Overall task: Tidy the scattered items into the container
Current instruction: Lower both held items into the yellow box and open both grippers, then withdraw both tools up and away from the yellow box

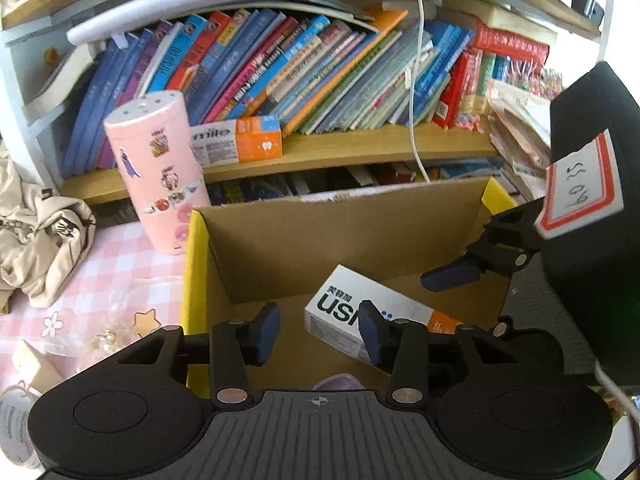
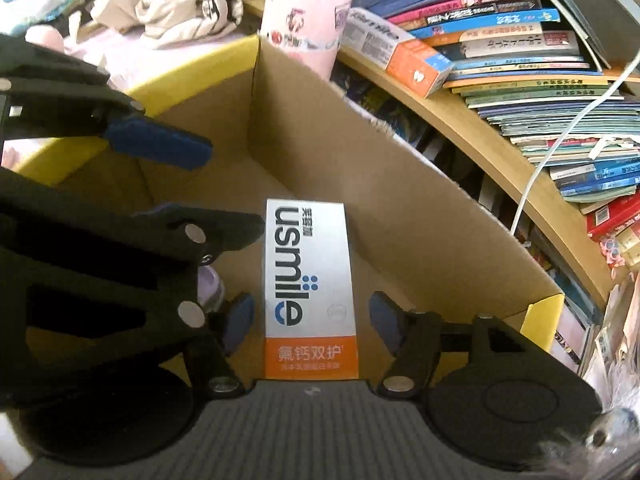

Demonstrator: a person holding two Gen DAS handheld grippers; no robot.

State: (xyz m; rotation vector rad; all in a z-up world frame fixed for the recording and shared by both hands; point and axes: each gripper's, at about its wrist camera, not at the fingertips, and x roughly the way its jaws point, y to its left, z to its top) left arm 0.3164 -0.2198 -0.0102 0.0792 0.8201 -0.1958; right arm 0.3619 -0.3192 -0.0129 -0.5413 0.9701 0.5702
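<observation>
An open cardboard box (image 1: 340,232) with yellow flaps stands against the bookshelf. Flat on its floor lies a white and orange usmile toothpaste carton (image 1: 344,312). My left gripper (image 1: 320,332) hangs open over the box's near side with nothing between its fingers; a lilac item (image 1: 336,382) peeks out just below it. In the right wrist view the carton (image 2: 308,272) lies between the spread fingers of my right gripper (image 2: 312,320), which is open and touches neither side of it. A blue pad (image 2: 160,144) of the left gripper reaches in from the left. The lilac item (image 2: 210,284) sits beside the carton.
A pink sticker-covered cylinder (image 1: 160,168) stands left of the box on a pink checked cloth (image 1: 120,256). Beige clothing (image 1: 36,232) and small trinkets (image 1: 108,332) lie on the cloth. A second usmile carton (image 1: 236,142) rests on the book-filled shelf, and a white cable (image 1: 416,80) hangs down.
</observation>
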